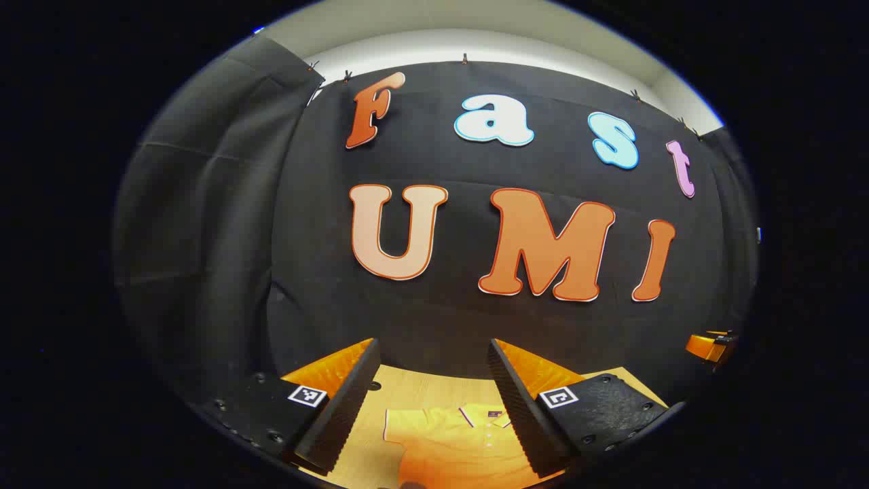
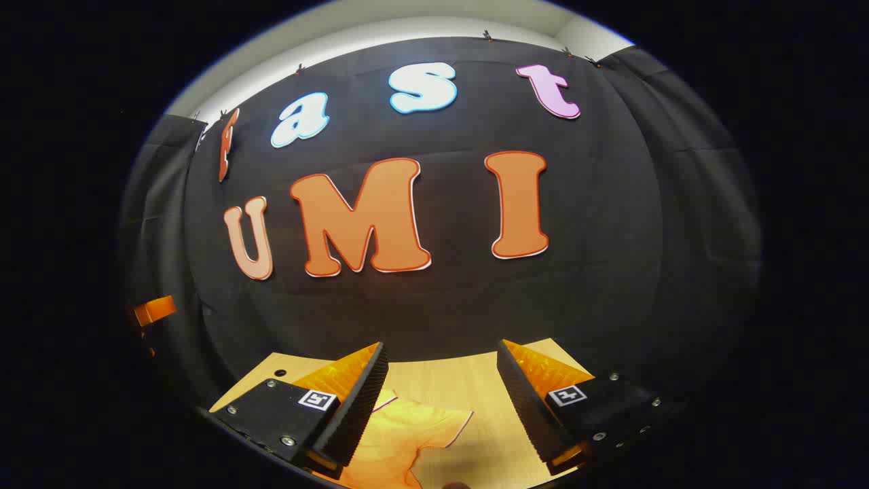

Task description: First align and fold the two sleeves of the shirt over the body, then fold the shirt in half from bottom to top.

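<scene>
In the left gripper view, the left gripper (image 1: 433,380) is held above the near part of the wooden desk (image 1: 414,390), its two fingers spread wide with nothing between them. Through the gap lies the yellow polo shirt (image 1: 455,441), flat on the desk, collar end toward the booth wall. Its collar (image 1: 485,415) has a dark trimmed edge and a short button placket runs down from it. One short sleeve (image 1: 397,428) spreads out to the side, its hem edged in a dark line, lying flat on the wood and not folded over the body. At the far right edge of this view, the right gripper (image 1: 709,346) shows as a small shape against the black cloth, well apart from the shirt; its state cannot be told from here.

In the right gripper view, the right gripper (image 2: 441,380) also hangs above the desk (image 2: 441,380) with its fingers wide apart and empty. Below them the shirt (image 2: 400,435) lies on the wood, one short sleeve (image 2: 445,424) stretched out sideways with its trimmed hem plain to see. A small dark hole (image 2: 280,373) marks the desk near its far left corner. The left gripper (image 2: 155,311) appears at the left edge of this view, raised and away from the shirt.

Neither gripper touches the fabric.
</scene>
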{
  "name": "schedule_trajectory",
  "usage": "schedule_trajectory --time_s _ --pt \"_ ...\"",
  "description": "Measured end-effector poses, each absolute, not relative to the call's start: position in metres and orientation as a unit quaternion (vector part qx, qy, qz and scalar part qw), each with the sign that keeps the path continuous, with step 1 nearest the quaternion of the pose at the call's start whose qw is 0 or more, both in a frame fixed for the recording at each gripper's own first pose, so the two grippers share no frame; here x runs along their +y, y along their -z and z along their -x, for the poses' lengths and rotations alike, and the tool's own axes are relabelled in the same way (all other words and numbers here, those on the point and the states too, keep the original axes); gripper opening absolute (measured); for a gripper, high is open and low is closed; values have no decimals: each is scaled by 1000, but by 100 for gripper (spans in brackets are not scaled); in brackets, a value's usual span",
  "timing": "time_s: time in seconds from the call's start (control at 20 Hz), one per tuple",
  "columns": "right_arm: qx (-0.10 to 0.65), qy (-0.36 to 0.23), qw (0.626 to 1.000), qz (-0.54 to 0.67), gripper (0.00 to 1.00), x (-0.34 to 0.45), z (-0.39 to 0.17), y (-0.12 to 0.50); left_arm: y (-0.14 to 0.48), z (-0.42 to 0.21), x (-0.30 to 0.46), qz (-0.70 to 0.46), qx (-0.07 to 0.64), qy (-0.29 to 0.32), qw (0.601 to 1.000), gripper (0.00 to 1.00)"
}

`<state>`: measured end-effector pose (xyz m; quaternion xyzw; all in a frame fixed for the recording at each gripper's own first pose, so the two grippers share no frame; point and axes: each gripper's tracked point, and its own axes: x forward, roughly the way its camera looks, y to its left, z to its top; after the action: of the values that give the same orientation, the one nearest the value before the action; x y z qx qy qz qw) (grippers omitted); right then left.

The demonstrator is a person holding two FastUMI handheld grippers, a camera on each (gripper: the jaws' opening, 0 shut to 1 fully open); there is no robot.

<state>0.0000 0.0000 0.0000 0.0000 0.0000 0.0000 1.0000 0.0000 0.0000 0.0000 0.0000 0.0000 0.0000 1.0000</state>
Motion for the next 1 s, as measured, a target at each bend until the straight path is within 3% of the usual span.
schedule_trajectory --time_s 0.65,1.0 --pt "42 63 997 9 98 22 12 21 27 -44 34 -33 29 47 998 98" --pt "63 56 996 5 98 45 5 27 19 -47 50 -48 15 49 998 98"
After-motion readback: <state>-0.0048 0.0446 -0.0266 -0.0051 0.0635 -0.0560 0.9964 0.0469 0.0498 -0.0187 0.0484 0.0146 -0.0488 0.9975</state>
